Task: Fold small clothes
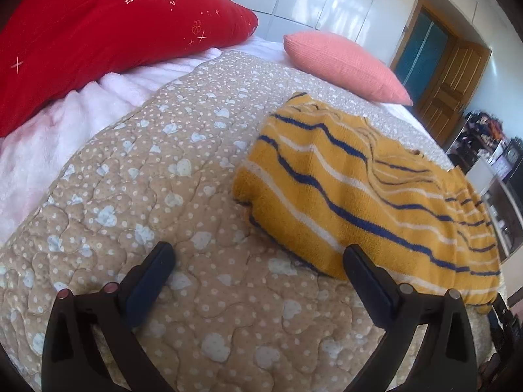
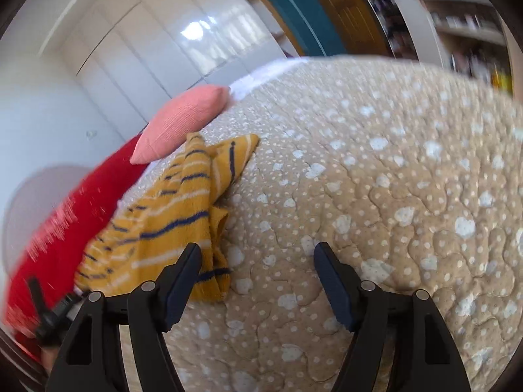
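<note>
Grippers sit nearest in both views, each spread wide and holding nothing. The left gripper [image 1: 258, 258] hovers over the quilt [image 1: 137, 196], its right finger just in front of the near edge of the yellow striped sweater [image 1: 343, 189]. The right gripper [image 2: 256, 261] also hangs over bare quilt [image 2: 376, 196], with the same sweater [image 2: 170, 228] beside its left finger, off to that side.

Beyond them, the sweater lies partly bundled on the quilt, with layers doubled over and ridges running across it; whether it counts as neatly folded I cannot tell. Farther back rest a pink pillow [image 1: 343, 65], a red pillow [image 1: 108, 23] on a fluffy pale blanket [image 1: 49, 137], then white cabinet doors and a wooden door.

Risk, as I judge it: a pinch at that thick near edge could catch only the top layer, or grab quilt along with knit, dragging the bundle askew. The right view is blurred, so aim there looks uncertain.
</note>
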